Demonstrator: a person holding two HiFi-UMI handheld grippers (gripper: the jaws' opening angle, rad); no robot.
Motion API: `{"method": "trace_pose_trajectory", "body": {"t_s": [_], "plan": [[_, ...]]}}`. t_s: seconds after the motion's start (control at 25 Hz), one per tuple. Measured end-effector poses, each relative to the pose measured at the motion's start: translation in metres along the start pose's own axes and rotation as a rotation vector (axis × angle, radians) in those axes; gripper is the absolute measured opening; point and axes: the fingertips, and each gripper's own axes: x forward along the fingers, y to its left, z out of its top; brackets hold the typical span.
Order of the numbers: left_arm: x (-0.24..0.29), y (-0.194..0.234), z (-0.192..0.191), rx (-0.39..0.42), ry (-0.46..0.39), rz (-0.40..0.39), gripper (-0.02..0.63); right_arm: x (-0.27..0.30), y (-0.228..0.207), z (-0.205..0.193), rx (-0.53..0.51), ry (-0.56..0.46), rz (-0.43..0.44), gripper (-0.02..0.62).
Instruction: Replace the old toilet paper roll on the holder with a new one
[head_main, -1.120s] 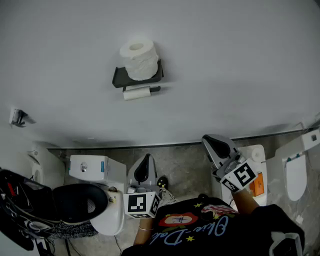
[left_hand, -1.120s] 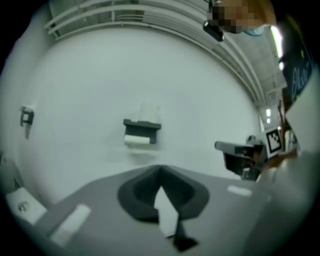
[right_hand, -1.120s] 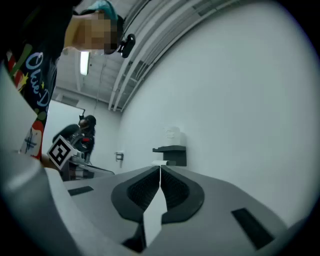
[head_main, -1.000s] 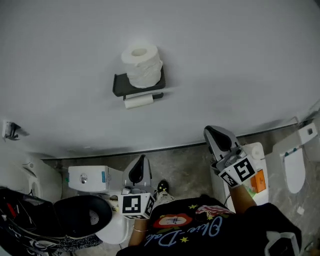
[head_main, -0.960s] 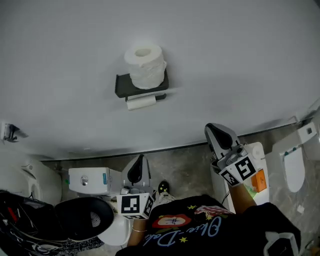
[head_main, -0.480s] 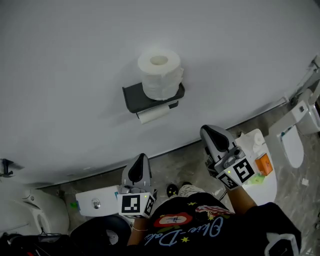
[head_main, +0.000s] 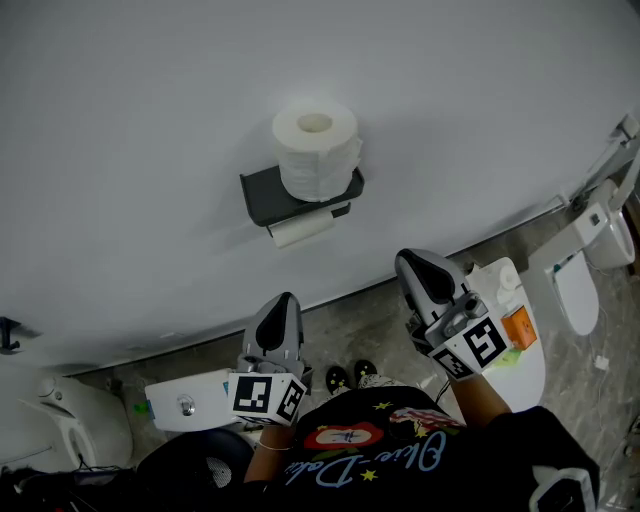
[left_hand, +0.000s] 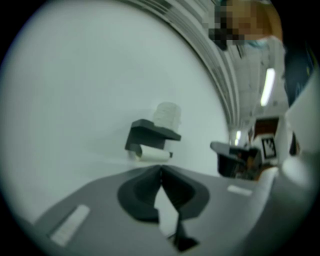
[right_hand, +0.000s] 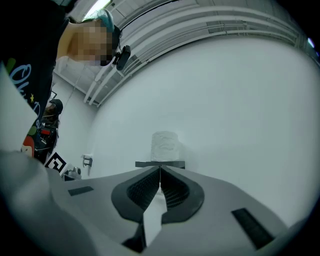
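Observation:
A dark holder (head_main: 268, 195) is fixed to the white wall. A full white roll (head_main: 315, 150) stands upright on its shelf. A thin, nearly used-up roll (head_main: 300, 229) hangs on the bar under the shelf. My left gripper (head_main: 281, 305) is shut and empty, below and left of the holder, well short of the wall. My right gripper (head_main: 412, 267) is shut and empty too, below and right of the holder. The left gripper view shows the shelf (left_hand: 148, 135), the thin roll (left_hand: 153, 155) and the full roll (left_hand: 167, 115) ahead. In the right gripper view the full roll (right_hand: 165, 146) stands above the shut tips (right_hand: 160, 168).
On the floor below stand a white toilet (head_main: 508, 335) at the right, a white cistern box (head_main: 190, 400) at the left, and another white fixture (head_main: 580, 285) at the far right. A small metal hook (head_main: 8, 335) sticks out of the wall at far left.
The view has shifted, so the holder sits further right and slightly lower in frame. Both grippers have come up a little toward the wall, still shut.

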Motion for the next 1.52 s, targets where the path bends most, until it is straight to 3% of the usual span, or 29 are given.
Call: {"method": "trace_pose_trajectory", "body": {"t_s": [0.04, 0.12, 0.16, 0.2, 0.24, 0.32, 0.4, 0.56, 0.72, 0.92, 1.0, 1.12, 1.36, 1.52], "plan": [[0.003, 0.001, 0.0, -0.177, -0.046, -0.017, -0.001, -0.002, -0.003, 0.0, 0.004, 0.001, -0.01, 0.014], [0.013, 0.003, -0.002, -0.625, -0.149, -0.057, 0.028, -0.006, -0.008, 0.002, 0.019, -0.001, -0.025, 0.014], [0.019, 0.004, -0.002, -0.8, -0.203, -0.077, 0.04, -0.007, -0.009, 0.003, 0.031, -0.004, -0.026, 0.014], [0.025, 0.003, 0.0, -0.9, -0.256, -0.088, 0.052, -0.008, -0.009, 0.003, 0.04, -0.006, -0.021, 0.014], [0.03, 0.002, 0.004, -0.932, -0.304, -0.089, 0.052, -0.009, -0.008, 0.004, 0.043, -0.006, -0.015, 0.014], [0.039, 0.002, 0.013, -0.936, -0.384, -0.081, 0.087, -0.011, -0.009, 0.007, 0.035, -0.006, -0.012, 0.014], [0.051, 0.004, 0.019, -1.007, -0.44, -0.089, 0.153, -0.015, -0.011, 0.01, 0.046, -0.016, -0.009, 0.014], [0.074, 0.011, 0.019, -1.066, -0.474, -0.076, 0.213, -0.023, -0.006, 0.02, 0.055, -0.056, 0.022, 0.014], [0.086, 0.025, 0.012, -1.119, -0.482, -0.044, 0.219, -0.029, -0.002, 0.021, 0.022, -0.051, 0.056, 0.014], [0.095, 0.038, 0.017, -1.124, -0.519, -0.031, 0.218, -0.029, 0.008, 0.019, 0.016, -0.039, 0.097, 0.014], [0.099, 0.042, 0.017, -1.148, -0.529, -0.032, 0.218, -0.029, 0.006, 0.017, 0.02, -0.031, 0.091, 0.014], [0.105, 0.045, 0.019, -1.176, -0.541, -0.054, 0.167, -0.028, -0.002, 0.016, 0.017, -0.029, 0.065, 0.014], [0.112, 0.039, 0.023, -1.148, -0.533, -0.083, 0.157, -0.022, -0.016, 0.014, 0.027, -0.036, 0.028, 0.014], [0.129, 0.022, 0.02, -1.141, -0.482, -0.141, 0.156, -0.018, -0.021, 0.011, -0.008, -0.016, 0.006, 0.014]]}}
